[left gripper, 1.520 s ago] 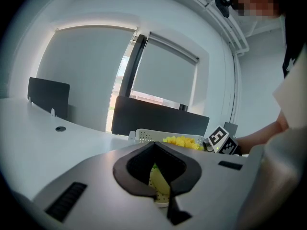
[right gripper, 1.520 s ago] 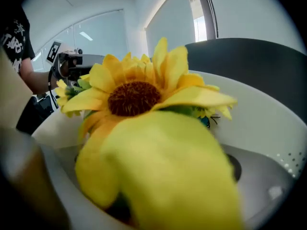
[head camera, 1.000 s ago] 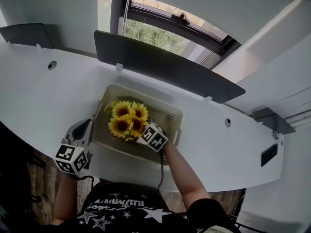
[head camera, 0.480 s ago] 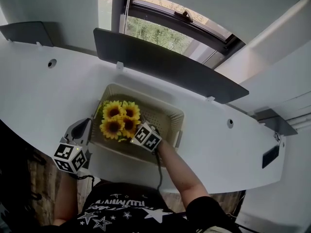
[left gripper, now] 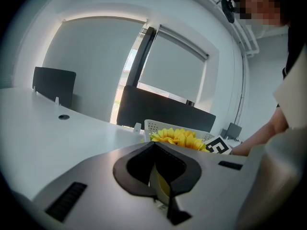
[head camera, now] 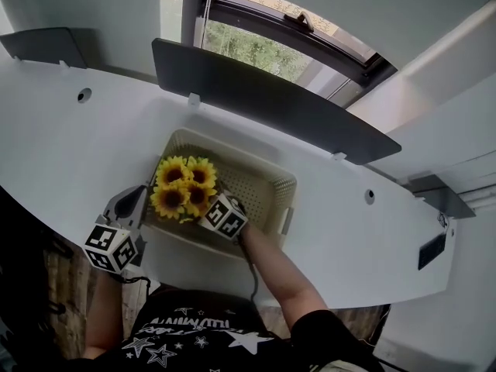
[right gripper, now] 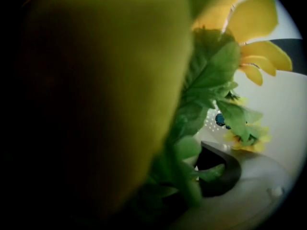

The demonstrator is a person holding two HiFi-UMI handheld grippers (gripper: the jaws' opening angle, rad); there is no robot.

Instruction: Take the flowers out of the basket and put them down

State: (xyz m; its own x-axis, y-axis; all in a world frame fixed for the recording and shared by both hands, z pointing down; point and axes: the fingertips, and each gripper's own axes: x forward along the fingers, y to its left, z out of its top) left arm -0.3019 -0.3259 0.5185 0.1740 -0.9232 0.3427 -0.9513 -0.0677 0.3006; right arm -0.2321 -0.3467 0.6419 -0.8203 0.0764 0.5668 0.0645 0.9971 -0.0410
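Observation:
A bunch of yellow sunflowers with green leaves hangs over the left half of the cream perforated basket. My right gripper is shut on the stems below the flower heads; its marker cube covers the fingertips in the head view. Leaves and petals fill the right gripper view, with one dark jaw showing beside the stems. My left gripper sits at the basket's left edge, and its jaws are shut on a cream strip that looks like the basket's rim. Basket and sunflowers show ahead of it.
The basket stands on a white curved desk. A dark divider panel runs behind it, with a window beyond. Cable holes sit left and right on the desk. The person's right forearm reaches in from below.
The right gripper has carried the sunflowers leftward toward the basket's left side. The left gripper has stayed at the basket's edge.

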